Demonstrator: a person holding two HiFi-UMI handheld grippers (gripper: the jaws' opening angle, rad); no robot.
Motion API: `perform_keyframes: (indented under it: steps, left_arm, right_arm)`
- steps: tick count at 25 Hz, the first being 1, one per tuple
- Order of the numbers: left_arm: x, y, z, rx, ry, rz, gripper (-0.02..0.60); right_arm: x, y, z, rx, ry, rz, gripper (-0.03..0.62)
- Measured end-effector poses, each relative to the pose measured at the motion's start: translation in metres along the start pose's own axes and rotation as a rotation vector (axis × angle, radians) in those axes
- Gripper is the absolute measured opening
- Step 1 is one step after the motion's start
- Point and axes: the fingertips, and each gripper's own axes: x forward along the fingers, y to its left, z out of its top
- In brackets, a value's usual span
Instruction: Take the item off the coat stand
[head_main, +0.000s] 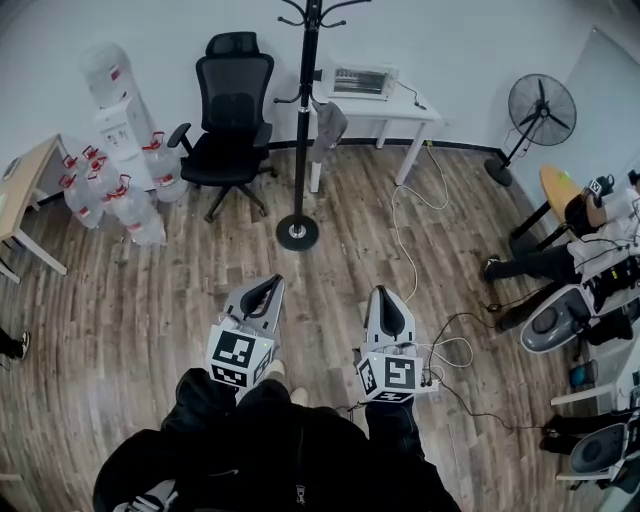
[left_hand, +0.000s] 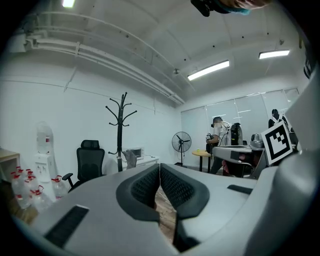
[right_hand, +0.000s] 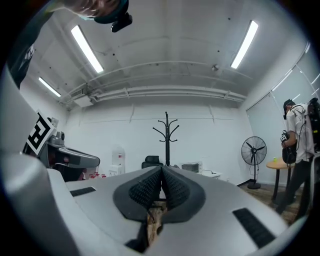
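Site type: office / lab-type workroom.
Seating: black swivel chair (head_main: 232, 110), far wall, left of centre.
Furniture: white desk (head_main: 420, 110), far right, w/ small appliance (head_main: 362, 82); coat stand (head_main: 303, 150), centre.
Water: dispenser (head_main: 118, 118) + spare bottles (head_main: 110, 195), far left.
Cooling: pedestal fan (head_main: 540, 112), far right.
Ceiling: strip lights (right_hand: 86, 49), exposed pipes (right_hand: 160, 92).
Floor: wood-look planks (head_main: 150, 300), loose cables (head_main: 405, 240).

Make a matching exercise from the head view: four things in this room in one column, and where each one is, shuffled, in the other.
Things:
1. office chair
2. fan
3. grey item
4. water bottles

Places:
A. hanging on the coat stand
B. clustered at far left, beside the water dispenser
C. far right of the room
D. just left of the coat stand

Pairs: 1-D, 2-C, 3-A, 4-B.
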Motion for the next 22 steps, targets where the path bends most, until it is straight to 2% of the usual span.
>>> perform_keyframes:
  steps: [10, 22]
  left_arm:
    - [0.046, -0.007, 0.002, -0.009, -0.003, -0.031, 0.025]
    - [0.167, 0.025, 0.003, -0.017, 0.012, -0.032, 0.025]
  right_arm:
    - [0.023, -0.032, -0.003, -0.014, 0.013, -0.015, 0.017]
    - [0.129, -0.089, -0.023, -0.022, 0.036, 0.019, 0.017]
